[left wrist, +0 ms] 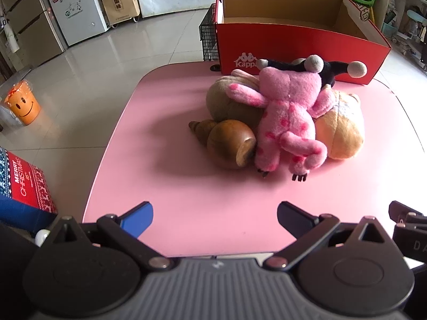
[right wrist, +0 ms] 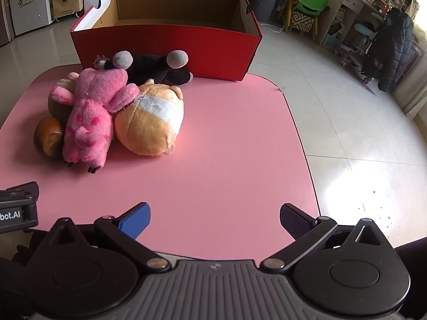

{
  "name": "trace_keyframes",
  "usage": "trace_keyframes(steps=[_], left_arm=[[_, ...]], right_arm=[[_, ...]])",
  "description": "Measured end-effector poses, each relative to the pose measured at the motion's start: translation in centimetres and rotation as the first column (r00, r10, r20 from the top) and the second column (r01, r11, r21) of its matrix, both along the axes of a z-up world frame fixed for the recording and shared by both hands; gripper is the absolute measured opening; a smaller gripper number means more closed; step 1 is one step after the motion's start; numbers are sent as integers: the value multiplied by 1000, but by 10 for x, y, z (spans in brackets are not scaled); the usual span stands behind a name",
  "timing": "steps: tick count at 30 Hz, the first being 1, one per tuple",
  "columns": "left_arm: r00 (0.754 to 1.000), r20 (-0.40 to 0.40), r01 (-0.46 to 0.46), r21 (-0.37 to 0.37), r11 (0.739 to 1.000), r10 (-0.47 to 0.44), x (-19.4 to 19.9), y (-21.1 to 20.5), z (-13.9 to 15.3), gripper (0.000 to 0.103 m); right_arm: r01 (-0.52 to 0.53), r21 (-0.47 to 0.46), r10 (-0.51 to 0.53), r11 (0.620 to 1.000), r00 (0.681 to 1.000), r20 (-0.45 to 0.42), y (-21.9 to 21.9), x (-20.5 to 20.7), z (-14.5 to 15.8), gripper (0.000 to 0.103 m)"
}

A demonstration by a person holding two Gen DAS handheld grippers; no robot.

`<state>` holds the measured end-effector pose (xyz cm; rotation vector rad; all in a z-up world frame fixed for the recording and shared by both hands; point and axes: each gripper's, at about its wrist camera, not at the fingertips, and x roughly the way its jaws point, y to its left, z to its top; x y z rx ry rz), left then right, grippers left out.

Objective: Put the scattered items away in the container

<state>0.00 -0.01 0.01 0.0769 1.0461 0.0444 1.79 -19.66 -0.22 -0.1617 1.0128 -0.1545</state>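
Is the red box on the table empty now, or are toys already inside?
Apparently empty: the red box shows only bare cardboard walls inside, though its floor is hidden.

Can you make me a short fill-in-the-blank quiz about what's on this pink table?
1. The box behind the toys is ____ on the outside.
2. The spotted pink plush lies on top of the ____.
3. Both grippers, left and right, have their jaws ____.
4. Inside, the box holds ____.

Missing words: red; pile; open; nothing

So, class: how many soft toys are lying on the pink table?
4 show. The pink spotted toy lies on top, the orange-and-white toy right of it, the black toy against the red box, the tan toy left. More may be hidden.
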Motion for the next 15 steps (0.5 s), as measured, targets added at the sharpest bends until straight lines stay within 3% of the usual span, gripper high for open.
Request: trace_keyframes(steps=[15], left_arm=[[999,-2,32,26,999,-32,-1,2,-1,103]], right_arm=[[10,-13,-10,1000,1000,-5,4,0,-1,103]])
